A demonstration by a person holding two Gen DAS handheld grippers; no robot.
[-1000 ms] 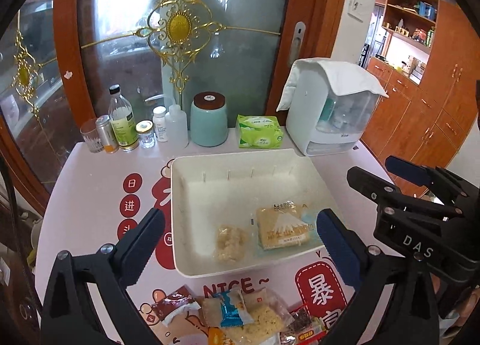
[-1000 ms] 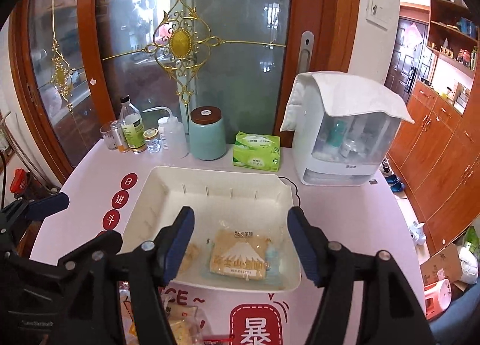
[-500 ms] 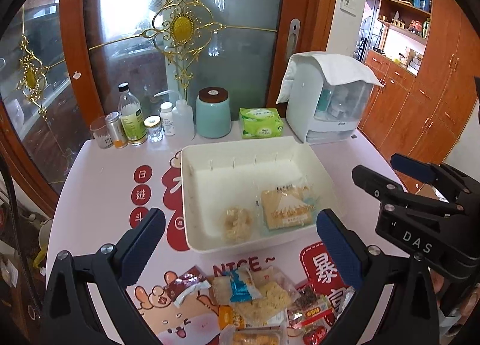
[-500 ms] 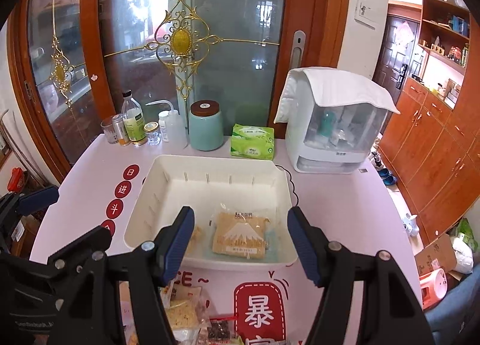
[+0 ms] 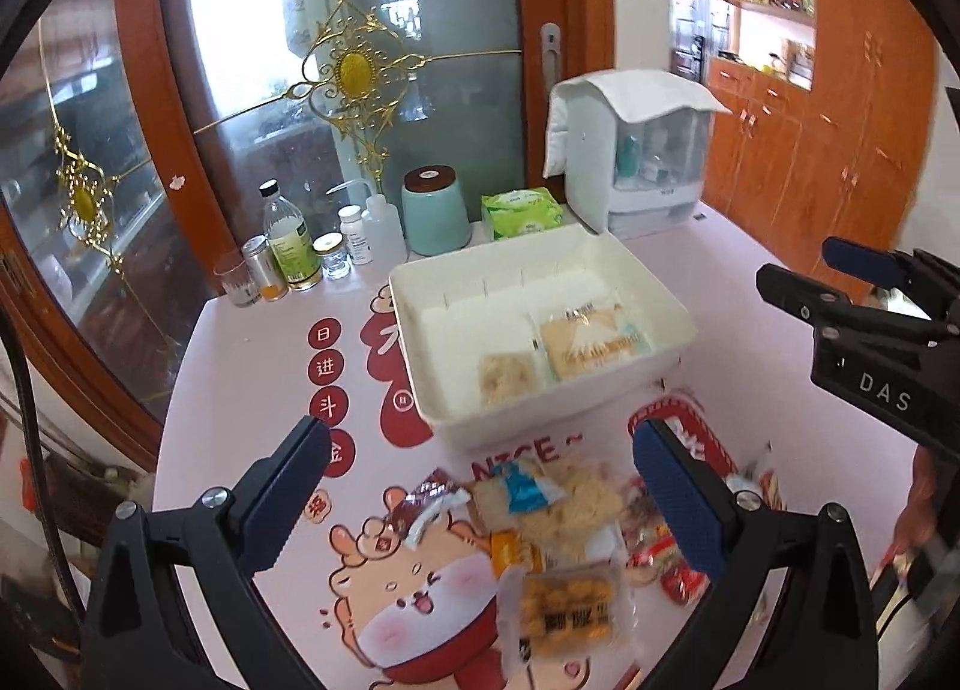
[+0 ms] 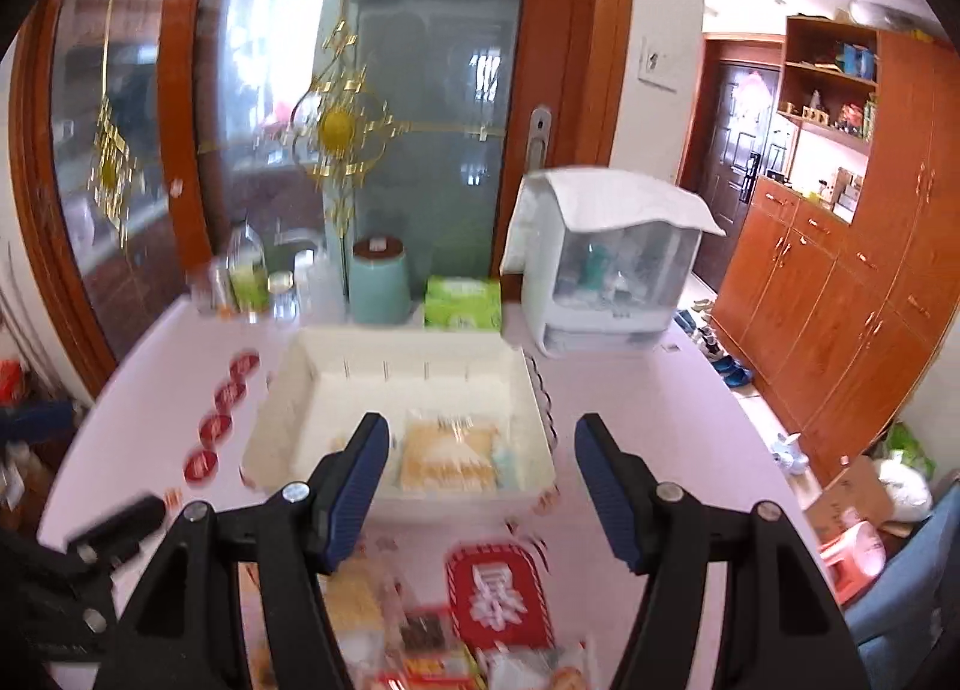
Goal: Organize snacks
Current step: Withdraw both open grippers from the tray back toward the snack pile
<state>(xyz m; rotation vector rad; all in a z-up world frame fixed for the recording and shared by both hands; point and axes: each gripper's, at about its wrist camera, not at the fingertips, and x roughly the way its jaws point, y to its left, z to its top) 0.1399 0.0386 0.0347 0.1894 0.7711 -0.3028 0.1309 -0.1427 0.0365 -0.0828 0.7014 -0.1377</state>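
A white plastic bin (image 5: 420, 294) (image 6: 282, 390) stands mid-table and holds a yellow cracker packet (image 5: 591, 342) (image 6: 447, 453) and a small pale snack (image 5: 507, 378). A pile of loose snack packets (image 5: 558, 516) (image 6: 420, 630) lies on the mat in front of the bin, with an orange-ball packet (image 5: 567, 609) nearest. My left gripper (image 5: 480, 480) is open and empty above the pile. My right gripper (image 6: 480, 474) is open and empty, held above the bin's front edge; it also shows in the left wrist view (image 5: 864, 294).
Along the back stand bottles and jars (image 5: 294, 252), a teal canister (image 5: 435, 210), a green tissue pack (image 5: 522, 213) and a white covered appliance (image 5: 636, 162). A glass door is behind. Wooden cabinets (image 6: 840, 300) stand right. The table edge runs left and right.
Both grippers have pulled back and risen away from the bin, so the snack pile has come fully into view. Both stay open. The right wrist view is now motion-blurred.
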